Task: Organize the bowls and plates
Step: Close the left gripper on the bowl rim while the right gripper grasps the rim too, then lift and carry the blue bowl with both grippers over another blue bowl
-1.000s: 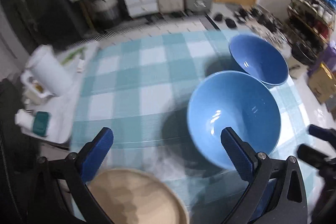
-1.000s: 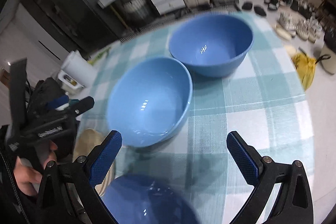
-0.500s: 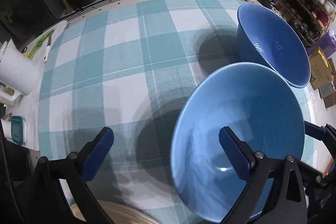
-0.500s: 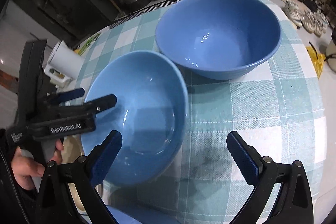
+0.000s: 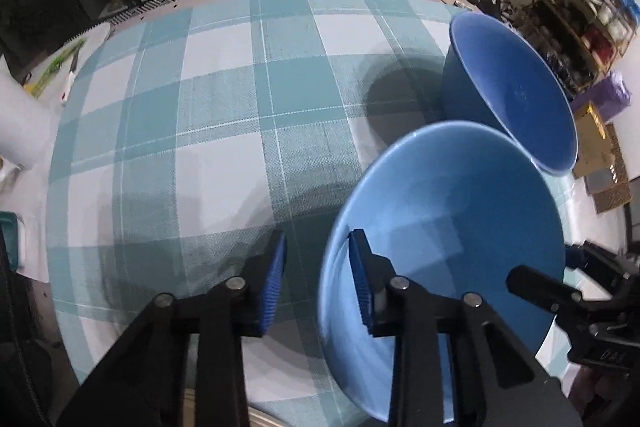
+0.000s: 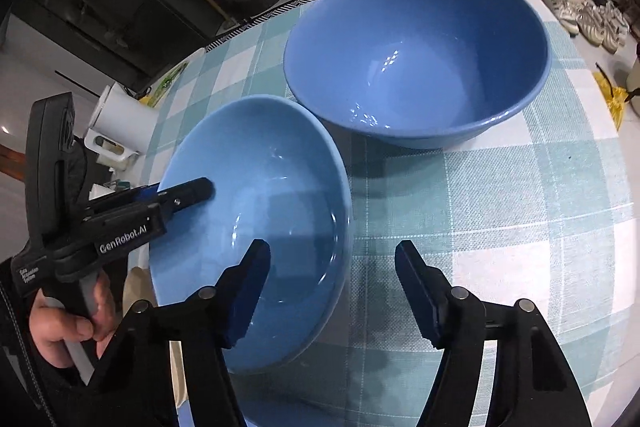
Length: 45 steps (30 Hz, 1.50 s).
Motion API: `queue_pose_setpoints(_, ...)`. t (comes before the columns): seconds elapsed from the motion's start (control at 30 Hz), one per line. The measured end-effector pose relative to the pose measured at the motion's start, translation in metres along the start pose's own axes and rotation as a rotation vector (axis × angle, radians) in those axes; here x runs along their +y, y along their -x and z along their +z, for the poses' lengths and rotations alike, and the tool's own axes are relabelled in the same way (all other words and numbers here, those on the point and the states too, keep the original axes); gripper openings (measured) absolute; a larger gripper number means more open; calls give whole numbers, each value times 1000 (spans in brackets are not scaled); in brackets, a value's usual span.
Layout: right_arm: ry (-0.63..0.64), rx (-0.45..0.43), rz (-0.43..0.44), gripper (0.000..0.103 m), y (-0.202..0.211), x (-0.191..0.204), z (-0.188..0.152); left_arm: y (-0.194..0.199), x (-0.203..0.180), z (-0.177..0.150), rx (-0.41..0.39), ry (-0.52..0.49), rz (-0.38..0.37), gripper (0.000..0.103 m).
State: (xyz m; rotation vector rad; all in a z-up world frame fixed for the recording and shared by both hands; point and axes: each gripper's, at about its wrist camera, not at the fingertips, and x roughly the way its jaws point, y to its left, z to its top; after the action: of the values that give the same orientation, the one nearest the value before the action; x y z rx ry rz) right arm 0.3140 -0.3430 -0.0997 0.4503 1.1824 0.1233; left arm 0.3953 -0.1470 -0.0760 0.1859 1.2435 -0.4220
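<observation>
At the far left of the desk [image 5: 224, 99], under its teal checked cloth, a white jug [image 6: 120, 115] stands at the edge, well apart from the work; it seems merely parked out of the way.

Next comes the left tool [image 5: 316, 279]; its fingers have narrowed across the near rim of the lighter blue bowl [image 5: 460, 227], one pad outside the wall and one inside, though a gap still shows between the outer pad and the rim, so the grip looks not quite made. The right wrist view shows that tool [image 6: 188, 195] reaching over the left rim of the same bowl [image 6: 260, 211], with the person's hand [image 6: 68, 323] on its handle.

The right tool [image 6: 332, 291] straddles the opposite rim, one finger inside the bowl and one over the cloth, set at a middling width and not touching the wall; two tools on opposite rims suggest a balanced lift, since a smooth glazed bowl could slip from a single pinch.

Furthest right sits the darker blue bowl [image 6: 416, 59], larger and upright on the desk, just beside the lighter one; its size makes it the likely base for nesting.
</observation>
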Motion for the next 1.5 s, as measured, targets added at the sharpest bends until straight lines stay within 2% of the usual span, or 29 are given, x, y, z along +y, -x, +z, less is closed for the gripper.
queue_pose_setpoints(0.07,6,7,-10,52,1,2,-1,1,-3,-3,4,-16,1,17)
queue_pose_setpoints(0.13,8,16,-10,49,1,2,-1,2,-5,-3,16,-22,-21,14)
queue_pose_setpoints(0.2,16,35,-1,42,0,4,-2,4,-8,-4,13,-37,-26,13)
queue_pose_setpoints(0.27,30,60,8,42,-2,5,-2,5,-9,-4,10,-42,-33,13)
queue_pose_setpoints(0.47,77,66,-78,28,-5,15,0,-2,-10,-5,37,-57,9,13)
queue_pose_setpoints(0.6,93,69,-119,16,-5,17,-1,-3,-7,-6,59,-31,-10,12)
queue_pose_setpoints(0.77,87,77,-135,12,-4,16,-1,0,-7,-8,93,-27,-26,12)
queue_pose_setpoints(1.0,63,57,-125,11,7,18,3,10,-9,-9,101,-41,2,11)
queue_pose_setpoints(1.17,55,45,-121,11,20,20,3,16,-8,-10,121,-32,-26,11)
queue_pose_setpoints(1.5,58,11,-99,11,51,23,-9,40,-14,-20,101,-45,-39,11)
